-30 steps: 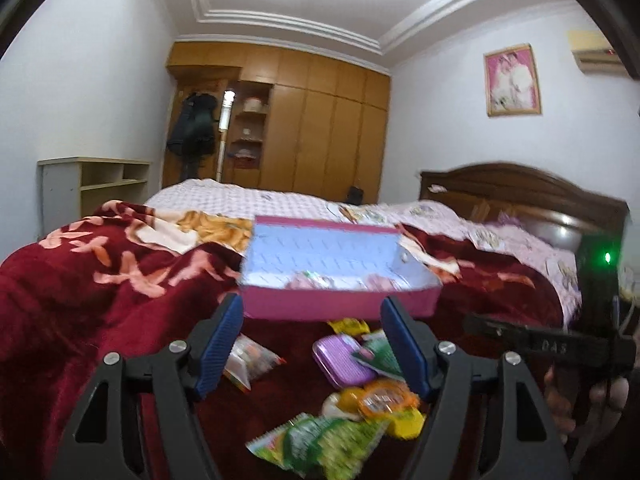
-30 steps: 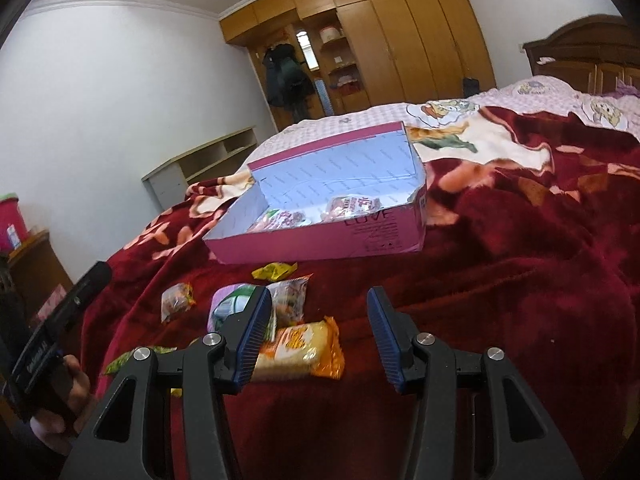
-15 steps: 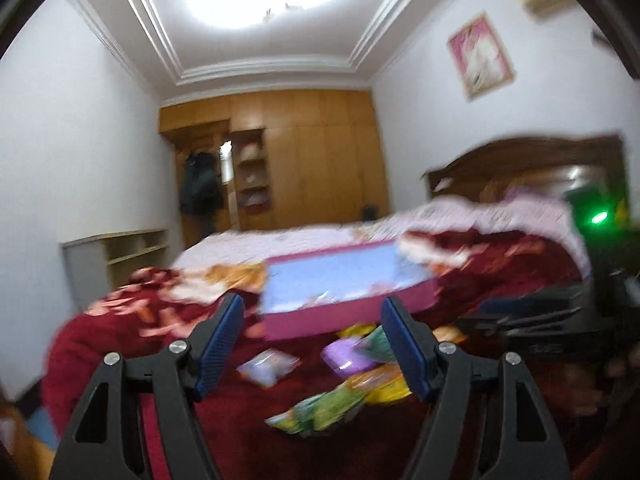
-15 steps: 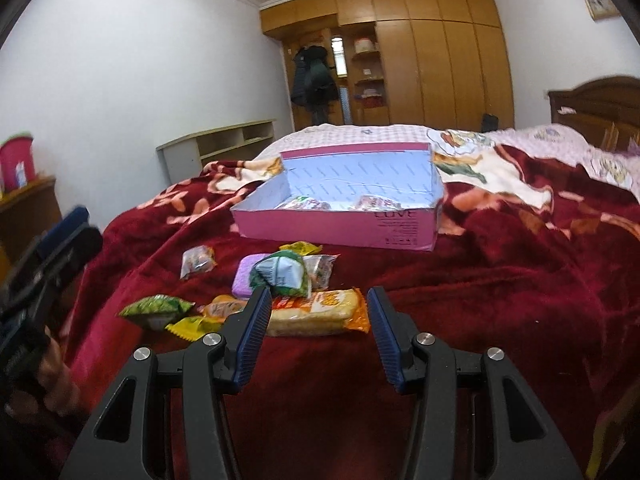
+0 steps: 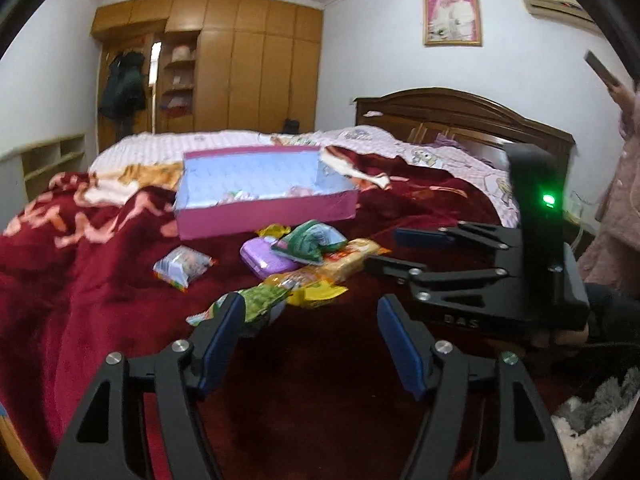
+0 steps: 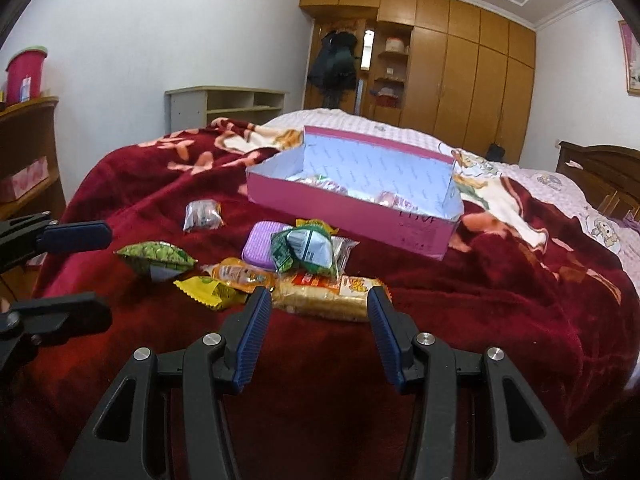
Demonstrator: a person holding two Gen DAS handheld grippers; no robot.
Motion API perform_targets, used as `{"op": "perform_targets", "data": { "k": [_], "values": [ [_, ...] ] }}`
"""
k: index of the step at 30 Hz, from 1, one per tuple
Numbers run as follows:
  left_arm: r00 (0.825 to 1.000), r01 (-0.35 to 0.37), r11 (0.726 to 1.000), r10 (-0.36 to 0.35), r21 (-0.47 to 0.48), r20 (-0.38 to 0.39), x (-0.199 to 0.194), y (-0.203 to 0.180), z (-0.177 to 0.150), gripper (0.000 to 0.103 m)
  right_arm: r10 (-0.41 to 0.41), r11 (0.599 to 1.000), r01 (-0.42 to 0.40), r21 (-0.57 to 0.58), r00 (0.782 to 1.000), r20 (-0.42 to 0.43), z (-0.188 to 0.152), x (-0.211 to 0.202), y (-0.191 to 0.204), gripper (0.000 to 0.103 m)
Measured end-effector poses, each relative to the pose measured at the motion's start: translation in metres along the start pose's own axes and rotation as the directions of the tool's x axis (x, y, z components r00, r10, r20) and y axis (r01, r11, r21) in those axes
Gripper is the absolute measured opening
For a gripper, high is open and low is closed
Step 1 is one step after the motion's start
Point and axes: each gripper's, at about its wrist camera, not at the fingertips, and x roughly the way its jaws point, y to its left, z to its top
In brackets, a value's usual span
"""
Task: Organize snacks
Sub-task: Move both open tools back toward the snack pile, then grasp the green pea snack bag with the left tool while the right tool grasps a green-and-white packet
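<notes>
Both views were lowered toward the snacks. Right hand-held gripper (image 6: 318,312), spread wide, frames the cracker pack (image 6: 326,294); it probably crushes easily, so its long sides should be pinched softly. Left hand-held gripper (image 5: 310,322) is spread too.

"das" stood in pale letters on black body of right gripper (image 5: 460,322), seen from left wrist view. dark handwriting ran along pink front wall of open box (image 6: 416,228), near its right corner; top word looked like "love", lines under it too smudged to read. snack wrappers (image 6: 320,286) in pile before box carried printing, all too small and blurred to make out. framed picture (image 5: 452,16) on wall showed no legible words.
</notes>
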Motion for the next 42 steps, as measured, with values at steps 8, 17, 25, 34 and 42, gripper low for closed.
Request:
{"op": "perform_targets", "data": {
  "k": [8, 17, 25, 34, 42],
  "values": [
    [0.992, -0.126, 0.992, 0.126, 0.027, -0.008, 0.009, 0.018, 0.006, 0.073, 0.032, 0.999, -0.032, 0.019, 0.999, -0.04, -0.002, 0.008, -0.002, 0.051],
    [0.993, -0.037, 0.997, 0.045, 0.075, -0.109, 0.05, 0.027, 0.008, 0.068, 0.049, 0.998, -0.047, 0.049, 0.997, -0.053, -0.002, 0.011, -0.006, 0.051],
    [0.99, -0.024, 0.992, 0.007, -0.123, -0.138, 0.06, 0.065, 0.005, 0.041, 0.069, 0.995, -0.064, 0.07, 0.995, -0.071, -0.002, 0.016, -0.009, 0.051],
    [0.996, -0.048, 0.987, 0.036, -0.152, -0.082, 0.055, 0.069, 0.021, 0.041, 0.209, 0.967, -0.181, 0.179, 0.966, -0.152, 0.005, 0.035, -0.028, 0.051],
    [0.994, 0.034, 0.945, -0.066, -0.326, -0.088, 0.075, 0.098, 0.027, 0.042, 0.221, 0.97, -0.205, 0.131, 0.969, -0.114, 0.031, 0.037, -0.023, 0.051]
  ]
}}
